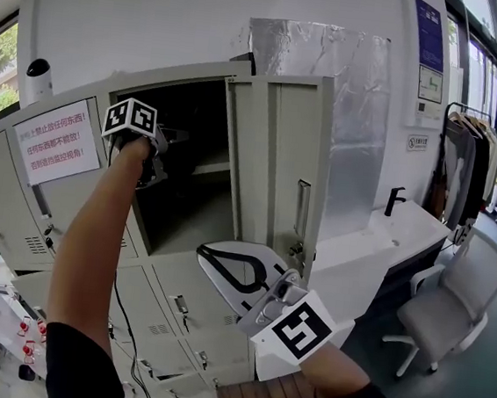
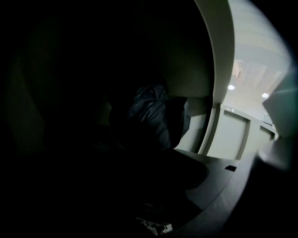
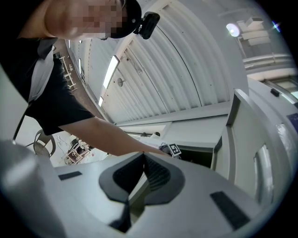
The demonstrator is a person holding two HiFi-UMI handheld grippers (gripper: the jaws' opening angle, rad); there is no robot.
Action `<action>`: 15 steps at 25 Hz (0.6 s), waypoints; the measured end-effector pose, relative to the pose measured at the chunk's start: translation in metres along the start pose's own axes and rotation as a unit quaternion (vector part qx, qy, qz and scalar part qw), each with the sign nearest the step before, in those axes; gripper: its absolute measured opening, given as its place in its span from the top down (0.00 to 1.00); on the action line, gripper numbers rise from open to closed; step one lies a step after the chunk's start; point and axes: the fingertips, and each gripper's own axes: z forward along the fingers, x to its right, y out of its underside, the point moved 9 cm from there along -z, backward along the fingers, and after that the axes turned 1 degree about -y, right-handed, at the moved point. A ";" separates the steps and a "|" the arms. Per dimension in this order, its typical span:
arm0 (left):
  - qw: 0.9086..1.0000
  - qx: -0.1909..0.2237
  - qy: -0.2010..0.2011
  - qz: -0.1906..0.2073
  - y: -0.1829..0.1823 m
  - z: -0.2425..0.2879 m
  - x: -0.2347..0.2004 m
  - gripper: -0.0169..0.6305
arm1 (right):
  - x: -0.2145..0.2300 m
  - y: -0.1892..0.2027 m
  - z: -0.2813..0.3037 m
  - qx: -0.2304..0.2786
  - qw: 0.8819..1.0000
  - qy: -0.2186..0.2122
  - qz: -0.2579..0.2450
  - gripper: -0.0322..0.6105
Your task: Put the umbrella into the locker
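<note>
The grey locker has one compartment open, its inside dark. My left gripper reaches into that opening at arm's length. In the left gripper view a dark folded umbrella lies in the locker's gloom just ahead of the jaws. It is too dark there to tell whether the jaws hold it. My right gripper hangs lower, in front of the lower locker doors. Its jaws are shut, the black pads pressed together with nothing between them.
The open locker door stands out to the right of the compartment. A paper notice is stuck on the neighbouring door. A white counter with a black tap, an office chair and hanging clothes are at the right.
</note>
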 end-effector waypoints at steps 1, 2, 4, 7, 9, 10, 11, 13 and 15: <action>1.000 0.003 -0.003 0.000 -0.002 0.002 -0.001 0.54 | -0.001 0.001 0.000 -0.001 1.000 -0.001 0.001 0.93; 1.000 0.006 -0.007 0.000 -0.003 0.004 -0.001 0.54 | -0.001 0.001 0.000 -0.001 1.000 -0.001 0.002 0.93; 1.000 0.014 -0.013 0.004 -0.004 0.008 -0.001 0.54 | -0.002 0.002 0.000 -0.001 1.000 -0.002 0.004 0.93; 0.999 0.017 -0.020 0.023 -0.003 0.015 0.004 0.54 | -0.002 0.003 0.000 -0.006 1.000 -0.004 0.004 0.93; 0.999 0.012 -0.028 0.042 -0.004 0.019 0.007 0.54 | -0.002 0.004 0.000 -0.009 1.000 -0.006 0.001 0.93; 0.998 0.008 -0.032 0.052 -0.004 0.022 0.009 0.54 | -0.002 0.005 0.000 -0.009 1.000 -0.007 -0.001 0.93; 0.997 0.004 -0.036 0.062 -0.004 0.024 0.010 0.54 | -0.002 0.005 0.000 -0.011 1.000 -0.007 -0.002 0.93; 0.996 -0.004 -0.039 0.075 -0.004 0.029 0.012 0.54 | -0.001 0.006 -0.001 -0.012 1.000 -0.007 -0.004 0.93; 0.995 -0.013 -0.040 0.085 -0.003 0.035 0.014 0.54 | 0.000 0.007 -0.002 -0.011 1.000 -0.005 -0.001 0.93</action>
